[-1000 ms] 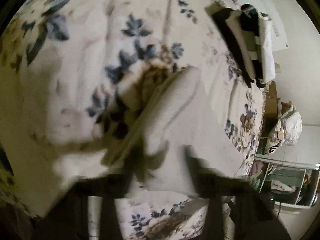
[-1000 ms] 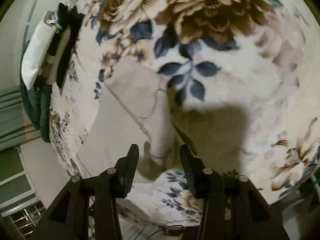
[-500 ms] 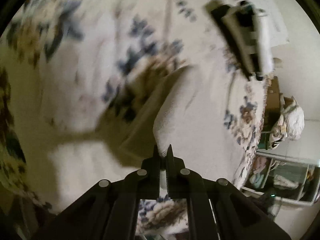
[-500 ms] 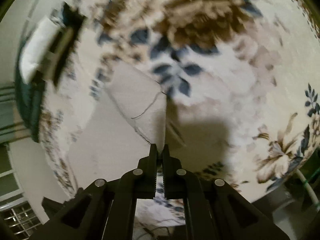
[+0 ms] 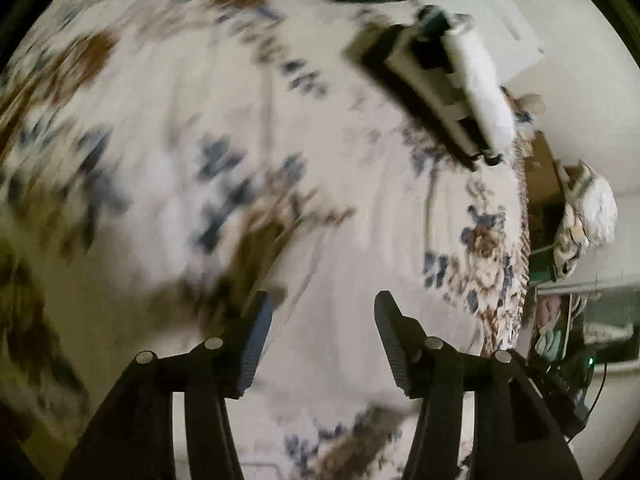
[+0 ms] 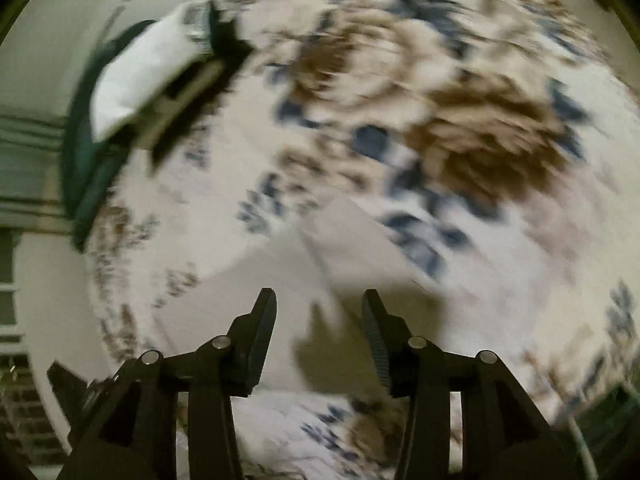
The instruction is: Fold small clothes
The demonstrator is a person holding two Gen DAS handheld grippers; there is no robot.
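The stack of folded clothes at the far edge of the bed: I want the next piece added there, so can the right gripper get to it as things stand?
Probably yes: the right gripper is open and holds nothing, and only bare bedspread lies between it and the stack.

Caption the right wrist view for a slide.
Open right gripper above a pale garment on the floral bedspread.

Left hand-held gripper [image 5: 323,310] and right hand-held gripper [image 6: 319,307], jaws wide apart, nothing between them.
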